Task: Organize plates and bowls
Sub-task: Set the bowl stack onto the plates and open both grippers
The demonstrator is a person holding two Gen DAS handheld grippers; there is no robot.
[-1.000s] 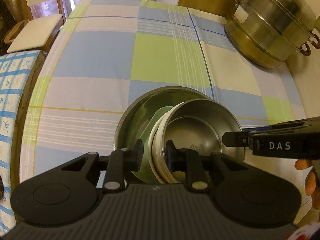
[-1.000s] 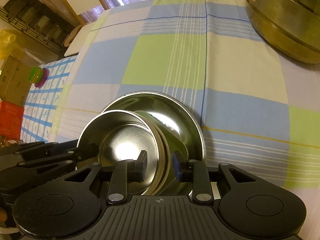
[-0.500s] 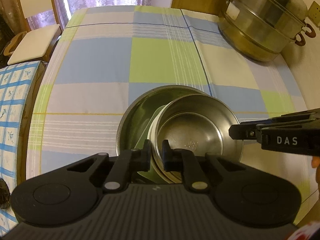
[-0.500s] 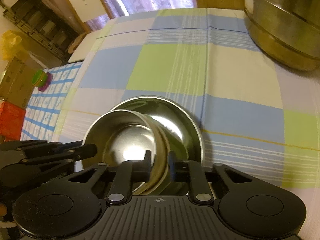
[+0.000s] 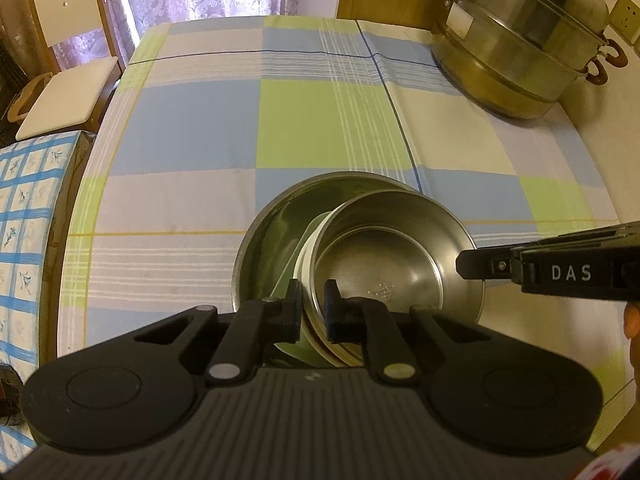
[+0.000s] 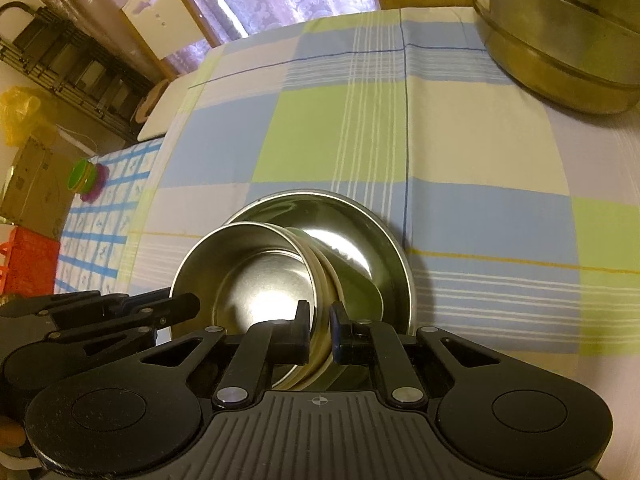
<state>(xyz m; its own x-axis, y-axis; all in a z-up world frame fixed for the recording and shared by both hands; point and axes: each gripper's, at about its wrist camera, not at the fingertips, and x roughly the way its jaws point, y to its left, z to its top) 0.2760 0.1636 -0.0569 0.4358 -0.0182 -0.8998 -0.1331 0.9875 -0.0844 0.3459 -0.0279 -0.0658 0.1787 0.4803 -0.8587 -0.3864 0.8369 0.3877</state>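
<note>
While the left gripper (image 5: 311, 307) and right gripper (image 6: 319, 327) each pinch the small steel bowl (image 5: 384, 276) by opposite rims, its stiff, slippery metal probably needs firm rim holds.

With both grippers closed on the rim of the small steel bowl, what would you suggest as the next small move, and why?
Probably lower the small steel bowl straight down and level it into the large steel bowl. The left gripper and right gripper each pinch its rim on opposite sides, and it sits tilted over the large bowl, with a pale green plate between them, so it looks not yet seated.
</note>
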